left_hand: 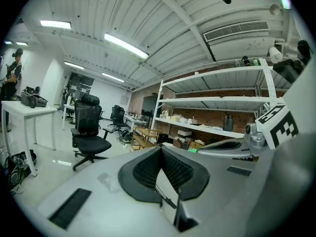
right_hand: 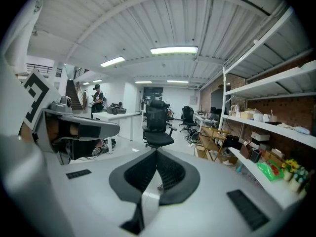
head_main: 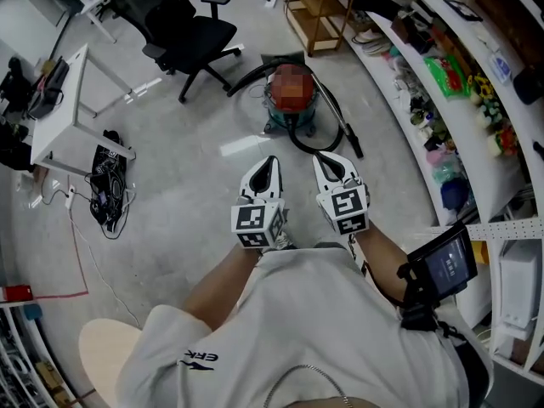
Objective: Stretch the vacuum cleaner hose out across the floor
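Observation:
The vacuum cleaner stands on the grey floor ahead of me; a blurred patch covers its top. Its black hose curls round the body, and the nozzle end lies on the floor to the right. My left gripper and right gripper are held side by side in the air, short of the vacuum. Both are shut and empty. In the left gripper view the jaws meet with nothing between them, and so do those in the right gripper view. Neither gripper view shows the vacuum.
A black office chair stands beyond the vacuum to the left, a wooden trolley behind it. Curved white shelving full of goods runs along the right. A white table and a black bag with cables are at the left. A person stands far off.

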{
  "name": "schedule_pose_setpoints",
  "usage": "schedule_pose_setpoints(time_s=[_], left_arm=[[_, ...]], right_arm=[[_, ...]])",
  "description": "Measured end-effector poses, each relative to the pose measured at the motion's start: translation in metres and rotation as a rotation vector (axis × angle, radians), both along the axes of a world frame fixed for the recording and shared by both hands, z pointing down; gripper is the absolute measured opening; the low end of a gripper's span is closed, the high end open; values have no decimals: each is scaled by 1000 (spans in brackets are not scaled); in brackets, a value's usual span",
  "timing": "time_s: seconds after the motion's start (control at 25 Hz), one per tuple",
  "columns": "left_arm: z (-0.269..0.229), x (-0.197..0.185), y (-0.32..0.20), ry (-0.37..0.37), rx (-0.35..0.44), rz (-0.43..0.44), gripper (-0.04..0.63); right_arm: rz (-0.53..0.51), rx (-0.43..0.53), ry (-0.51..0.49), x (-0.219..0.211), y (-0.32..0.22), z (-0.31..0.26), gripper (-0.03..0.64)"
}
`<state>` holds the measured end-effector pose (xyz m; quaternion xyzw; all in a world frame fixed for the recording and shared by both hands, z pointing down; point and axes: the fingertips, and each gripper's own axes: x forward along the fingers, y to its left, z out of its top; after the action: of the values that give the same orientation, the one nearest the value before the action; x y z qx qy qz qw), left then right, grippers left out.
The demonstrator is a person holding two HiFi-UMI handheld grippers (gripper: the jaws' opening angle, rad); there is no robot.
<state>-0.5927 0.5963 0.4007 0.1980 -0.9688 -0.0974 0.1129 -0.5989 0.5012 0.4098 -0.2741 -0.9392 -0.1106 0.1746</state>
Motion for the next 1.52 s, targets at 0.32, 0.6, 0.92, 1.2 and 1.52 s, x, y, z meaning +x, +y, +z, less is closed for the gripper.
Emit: schedule_pose_setpoints(time_s=[0.32,0.6,0.92,1.2,1.52], left_arm=[[13,-43,29,31,7,-8,3],[22,-99,33,50,-7,-41,3],[32,-194,13,78,-51,-56,3],[45,-267,-11,106,-75,-89,3],[62,-321,-24,148,-89,-120,3]], right_arm=[[2,15,20,-48,24,12,2],[-8,2,25,-110,21,22,3],[-29,-14,39,-209,-4,32,2],[-55,-11,62,-286,-35,48,3],[-74,-2,104,-342,-54,71,3]])
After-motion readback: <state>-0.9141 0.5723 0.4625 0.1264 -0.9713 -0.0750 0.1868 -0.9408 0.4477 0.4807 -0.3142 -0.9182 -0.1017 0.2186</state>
